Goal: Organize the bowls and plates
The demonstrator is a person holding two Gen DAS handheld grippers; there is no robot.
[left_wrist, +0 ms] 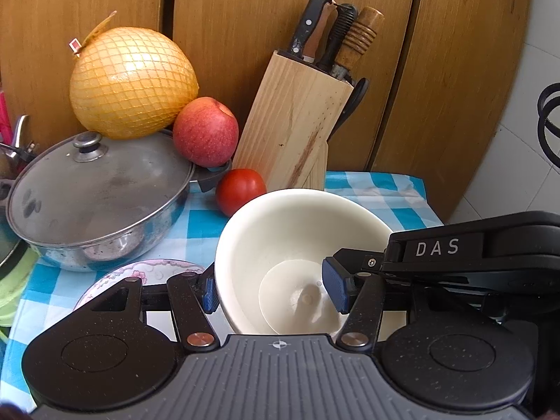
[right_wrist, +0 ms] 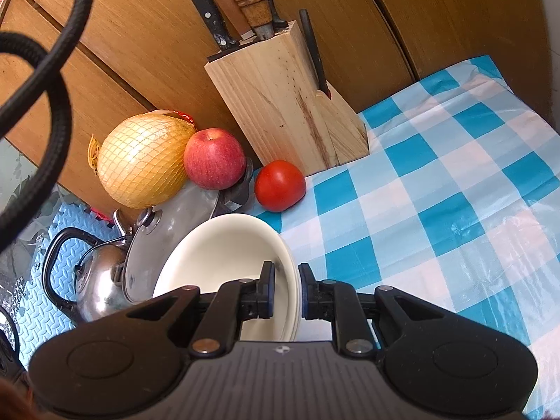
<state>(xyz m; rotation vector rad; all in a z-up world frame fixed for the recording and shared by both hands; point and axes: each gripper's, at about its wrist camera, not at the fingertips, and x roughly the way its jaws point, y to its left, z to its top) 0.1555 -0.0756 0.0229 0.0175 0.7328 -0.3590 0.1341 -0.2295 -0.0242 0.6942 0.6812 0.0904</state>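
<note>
Both grippers are on the same cream bowl (left_wrist: 297,245) right now, so this looks like the carry step of the sorting job. The right gripper (right_wrist: 285,294) is pinched tight on the bowl's rim, 1 pad inside and 1 outside, and from that camera it looks like a couple of nested bowls rather than 1, though I can't say for sure. The left gripper (left_wrist: 276,290) straddles the opposite wall about half spread: its outer pad sits against the outside, but the inner pad seems to hang free over the bowl's floor, so I can't tell if it's really clamping anything.

Just left of the left gripper's fingers there's a floral plate (left_wrist: 154,273) on the checked tablecloth (right_wrist: 455,175), partly under the tool. Ahead sit a lidded steel pot (left_wrist: 94,203), a tomato (left_wrist: 239,190) and a knife block (left_wrist: 294,122).

My guess for the next move: keep the bowl level, pick a landing spot, maybe the open cloth to the right gripper's right side, and lower it gently without clipping the tomato.
</note>
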